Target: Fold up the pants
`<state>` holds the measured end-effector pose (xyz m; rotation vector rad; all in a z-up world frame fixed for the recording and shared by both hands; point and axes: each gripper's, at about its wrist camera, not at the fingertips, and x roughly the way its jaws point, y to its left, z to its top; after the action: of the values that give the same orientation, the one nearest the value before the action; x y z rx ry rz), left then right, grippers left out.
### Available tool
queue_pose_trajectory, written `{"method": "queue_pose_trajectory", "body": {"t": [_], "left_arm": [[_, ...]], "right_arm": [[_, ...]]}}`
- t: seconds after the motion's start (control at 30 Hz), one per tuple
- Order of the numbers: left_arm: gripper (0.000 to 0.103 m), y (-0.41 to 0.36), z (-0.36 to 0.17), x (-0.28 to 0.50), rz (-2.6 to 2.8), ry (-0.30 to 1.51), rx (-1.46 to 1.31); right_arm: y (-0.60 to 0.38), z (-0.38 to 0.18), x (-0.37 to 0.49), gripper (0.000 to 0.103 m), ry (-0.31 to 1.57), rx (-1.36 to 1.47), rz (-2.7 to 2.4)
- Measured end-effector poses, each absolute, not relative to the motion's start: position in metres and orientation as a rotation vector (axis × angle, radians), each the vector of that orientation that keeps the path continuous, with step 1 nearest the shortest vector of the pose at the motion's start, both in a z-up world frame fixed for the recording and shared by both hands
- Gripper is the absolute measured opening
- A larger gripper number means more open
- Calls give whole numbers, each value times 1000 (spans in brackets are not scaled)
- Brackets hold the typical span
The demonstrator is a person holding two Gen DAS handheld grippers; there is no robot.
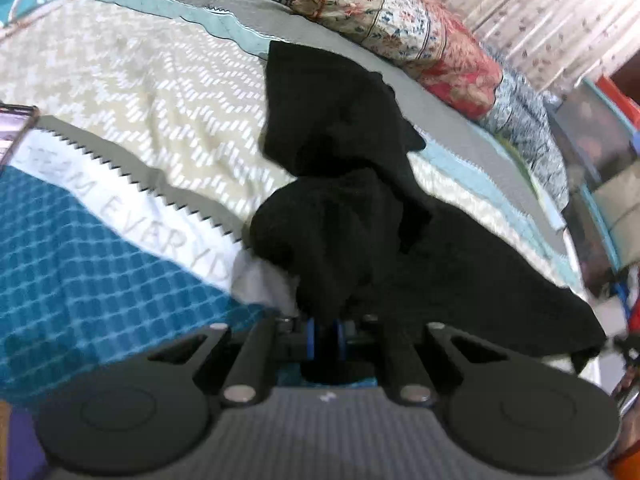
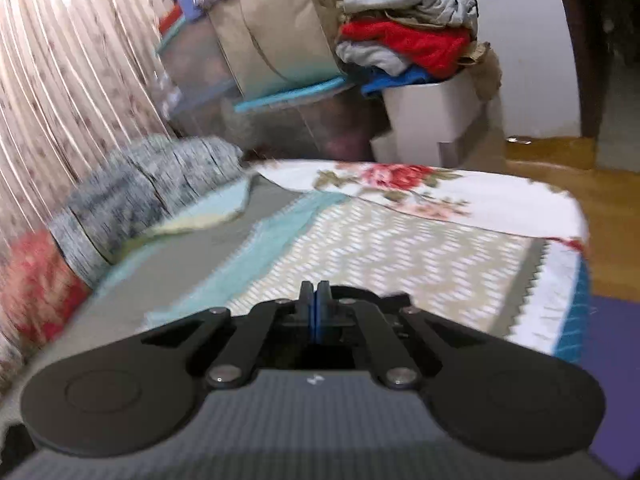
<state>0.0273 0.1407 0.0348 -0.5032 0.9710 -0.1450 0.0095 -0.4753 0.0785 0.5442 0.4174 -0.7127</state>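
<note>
The black pants [image 1: 340,160] lie crumpled on the patterned bedspread [image 1: 140,92], with one part spreading to the right toward the bed's edge. My left gripper [image 1: 326,336] is shut on a bunched fold of the pants, and the cloth rises up from between its blue pads. My right gripper [image 2: 316,308] is shut and empty, with the blue pads pressed together, held above the bedspread [image 2: 380,240] near the foot of the bed. The pants do not show in the right wrist view.
Floral pillows [image 1: 400,12] and a grey-blue quilt [image 2: 132,192] line the curtain side of the bed. A white bin [image 2: 432,116] piled with clothes [image 2: 412,44] and stacked storage boxes [image 2: 260,80] stand past the bed. Wooden floor [image 2: 612,208] lies to the right.
</note>
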Motion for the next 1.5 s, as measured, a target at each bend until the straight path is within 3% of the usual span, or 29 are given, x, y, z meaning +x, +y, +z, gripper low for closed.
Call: {"method": "queue_pose_trajectory", "body": {"t": [0.07,0.1,0.13,0.17,0.2,0.23,0.27,0.33,0.57,0.73,0.83,0.97,1.1,1.17,1.2,1.23,1.27,1.33,1.5], "left_arm": [[9,143,33,18,-145,992,-499],[10,144,32,14,-149,998,-511],[11,145,31,9,-152,999,-523],[15,147,33,4,-152,994,-532],[15,150,35,0,-157,982,-542],[23,153,38,-4,-165,964,-555],[37,158,43,-8,-167,940,-564],[50,167,50,-11,-141,882,-560],[50,167,41,28,-124,845,-566],[50,138,20,37,-159,884,-479],[48,131,13,33,-155,895,-454],[41,131,1,28,-178,934,-490],[39,129,-1,23,-188,919,-472],[36,128,-2,21,-195,915,-466],[35,129,-3,20,-198,913,-464],[33,129,-3,20,-200,912,-465],[32,130,-4,19,-201,912,-467],[31,130,-4,20,-198,914,-469],[30,130,-1,21,-188,923,-470]], "right_arm": [[-468,83,6,9,400,481,-762],[-469,82,5,17,389,467,-778],[-468,82,4,37,385,470,-789],[-467,81,3,45,384,486,-788],[-464,81,2,46,381,500,-781],[-458,82,1,46,375,491,-761],[-450,84,4,46,372,459,-726],[-427,90,11,46,362,374,-667],[-277,124,97,46,473,109,-30],[-109,130,151,62,620,-95,529],[-18,116,177,76,669,-233,709],[68,82,225,76,753,-360,705],[85,38,282,77,914,-340,518],[71,19,301,69,988,-263,457],[67,14,302,48,997,-239,449],[62,12,302,20,1003,-222,446],[57,12,303,11,1019,-181,458],[48,21,303,9,1024,-108,476],[-16,108,294,9,776,115,502]]}}
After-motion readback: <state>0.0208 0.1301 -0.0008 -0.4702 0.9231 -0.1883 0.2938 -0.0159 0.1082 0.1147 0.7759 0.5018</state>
